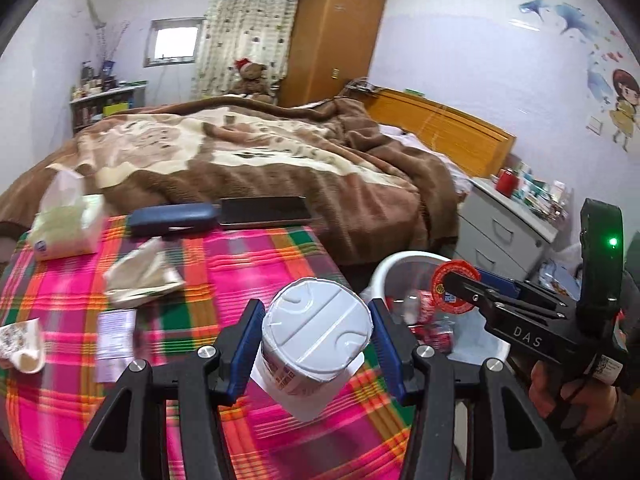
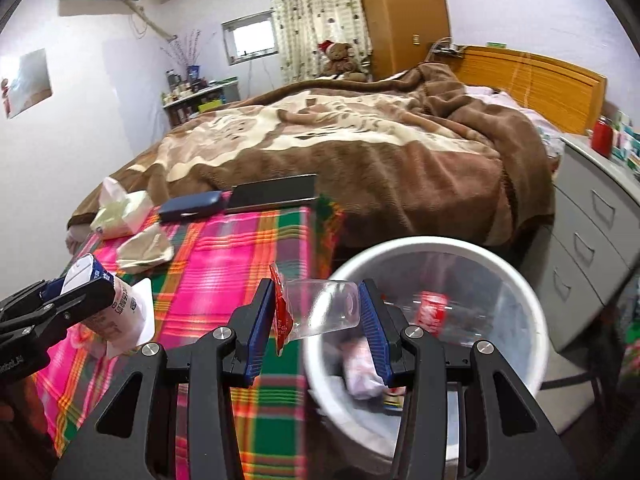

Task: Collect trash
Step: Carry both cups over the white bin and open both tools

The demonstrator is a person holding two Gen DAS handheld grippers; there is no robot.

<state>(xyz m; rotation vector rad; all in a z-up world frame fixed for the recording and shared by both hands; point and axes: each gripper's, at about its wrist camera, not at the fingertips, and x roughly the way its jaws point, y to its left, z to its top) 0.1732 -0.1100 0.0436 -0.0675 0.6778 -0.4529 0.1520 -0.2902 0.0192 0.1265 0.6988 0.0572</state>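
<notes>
pale walls (image 1: 460,60), wooden wardrobe (image 1: 336,36), bed (image 2: 360,152) under brown blanket, small window (image 1: 174,42), grey drawers (image 2: 596,216).

I am seeing the near part of the plaid tablecloth (image 1: 248,264) smearing into blur, and the paper slip (image 1: 116,336) on it is too smeared to read. The paper cup (image 1: 24,344) is running off the left edge. Inside the white bin (image 2: 516,292), the pinkish wad (image 2: 360,368) is blurring, and the right gripper's (image 2: 318,310) finger (image 2: 374,332) is covering part of it. The print on the yogurt cup (image 1: 316,344) is staying illegible.
</notes>
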